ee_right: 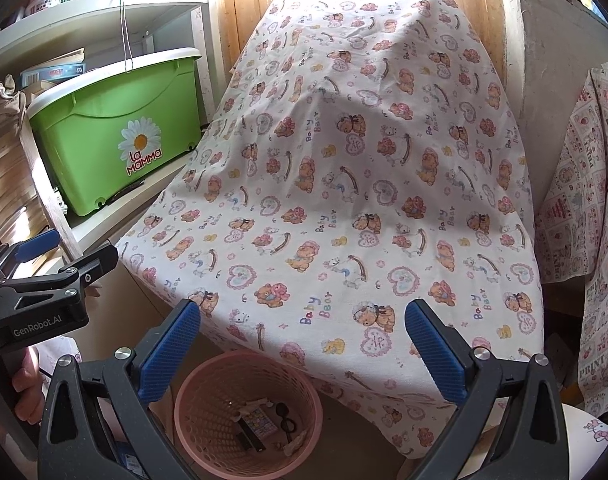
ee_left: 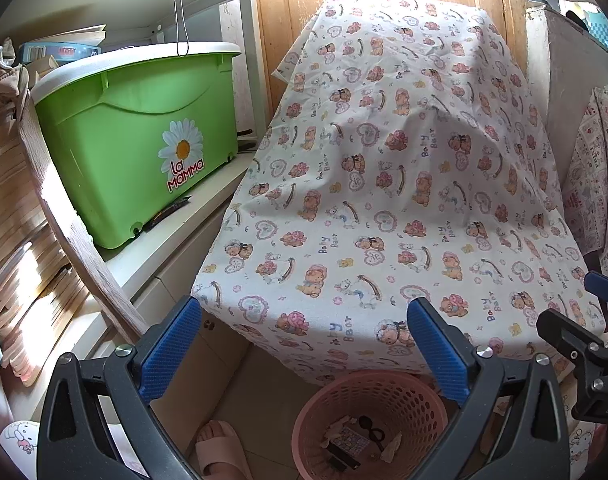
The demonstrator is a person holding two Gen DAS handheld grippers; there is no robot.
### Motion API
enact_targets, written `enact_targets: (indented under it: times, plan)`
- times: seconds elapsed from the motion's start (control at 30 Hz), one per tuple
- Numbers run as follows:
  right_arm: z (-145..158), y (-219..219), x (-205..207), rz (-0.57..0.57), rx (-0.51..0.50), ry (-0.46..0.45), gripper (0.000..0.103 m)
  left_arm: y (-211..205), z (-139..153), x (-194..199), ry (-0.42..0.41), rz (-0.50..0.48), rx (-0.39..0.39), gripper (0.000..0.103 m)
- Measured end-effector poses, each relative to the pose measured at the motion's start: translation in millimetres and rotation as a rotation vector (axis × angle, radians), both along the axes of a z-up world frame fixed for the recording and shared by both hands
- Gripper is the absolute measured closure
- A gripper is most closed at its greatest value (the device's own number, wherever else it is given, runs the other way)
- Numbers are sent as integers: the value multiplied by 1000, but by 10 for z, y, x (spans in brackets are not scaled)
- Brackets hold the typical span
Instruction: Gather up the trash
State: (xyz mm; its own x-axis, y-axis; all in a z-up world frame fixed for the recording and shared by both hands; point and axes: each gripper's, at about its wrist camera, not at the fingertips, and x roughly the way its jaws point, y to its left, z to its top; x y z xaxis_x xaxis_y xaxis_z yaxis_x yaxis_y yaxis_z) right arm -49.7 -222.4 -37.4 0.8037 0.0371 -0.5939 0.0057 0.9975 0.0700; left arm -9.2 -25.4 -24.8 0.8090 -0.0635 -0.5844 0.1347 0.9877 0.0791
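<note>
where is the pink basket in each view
Left wrist: the pink basket sits at the bottom, right of centre, between the left gripper's open fingers, below the cloth edge.
Right wrist: the basket sits at the bottom, left of centre, by the right gripper's left finger.
Shared landmark: the green bin on the shelf at left in both.

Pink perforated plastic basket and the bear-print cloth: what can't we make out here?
- Pink perforated plastic basket: small scraps inside unidentifiable; lower part cut off by both views' bottom edge.
- Bear-print cloth: hides whatever is underneath in both views.
- Green plastic bin: contents hidden by its white lid.
- Left gripper and right gripper: both open, nothing held.
</note>
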Motion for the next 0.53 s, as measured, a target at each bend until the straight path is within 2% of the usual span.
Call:
enact_targets:
  times: [0.53]
  plan:
    - [4,0,-8,-1,2,0,0,45,9,15,-1,12,-12,1]
